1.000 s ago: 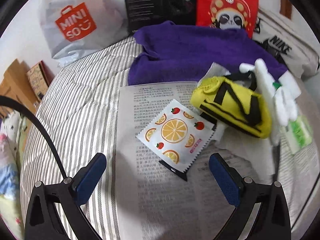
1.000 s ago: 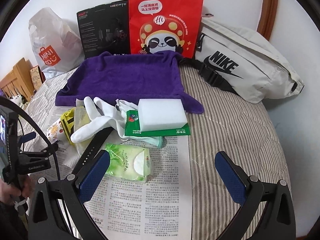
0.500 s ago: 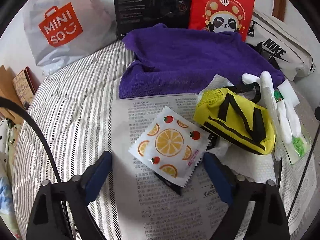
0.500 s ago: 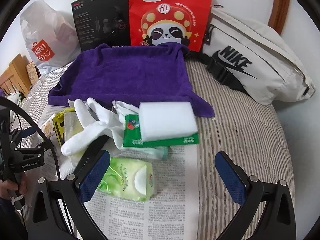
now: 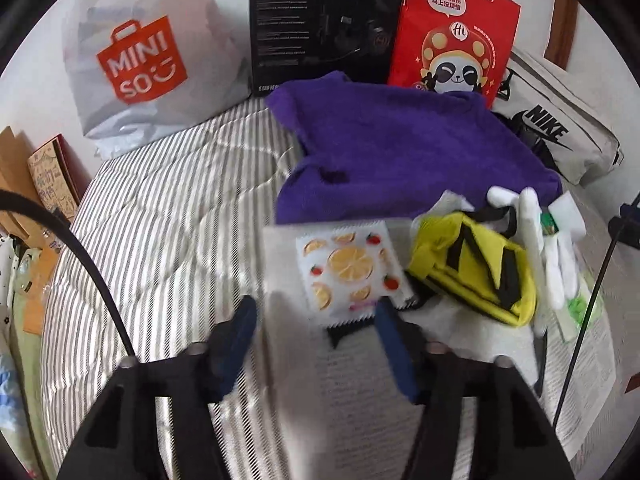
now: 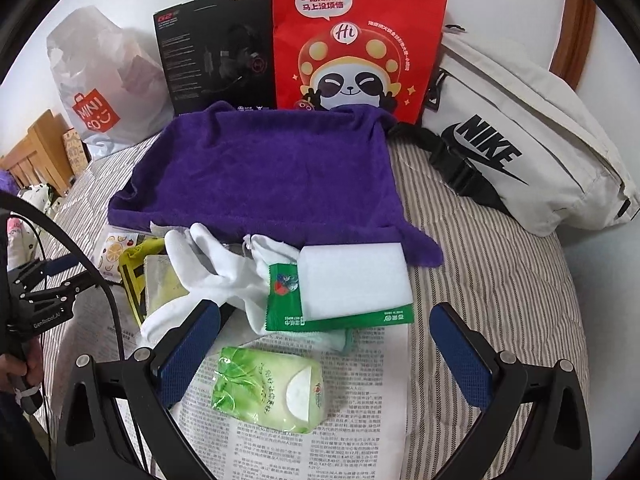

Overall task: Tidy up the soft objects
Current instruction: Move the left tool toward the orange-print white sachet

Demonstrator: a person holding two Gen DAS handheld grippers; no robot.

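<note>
A purple towel (image 5: 404, 156) (image 6: 264, 172) lies spread on the striped bed. In front of it on a newspaper (image 5: 360, 400) lie an orange-print sachet (image 5: 348, 268), a yellow and black pouch (image 5: 476, 268), white gloves (image 6: 216, 268), a white sponge (image 6: 356, 280) on a green wipes pack (image 6: 340, 316), and a light green tissue pack (image 6: 272, 388). My left gripper (image 5: 316, 344) is open, its blurred fingers just short of the sachet. My right gripper (image 6: 324, 352) is open, with the tissue pack between its fingers.
At the back stand a white MINISO bag (image 5: 136, 60), a black headset box (image 5: 324, 28) and a red panda bag (image 6: 356, 36). A white Nike waist bag (image 6: 520, 148) lies at the right. A wooden bed frame (image 6: 36, 148) is at the left.
My left gripper has moved forward towards the sachet and its fingers have come closer together. My right gripper has moved forward over the tissue pack towards the sponge.
</note>
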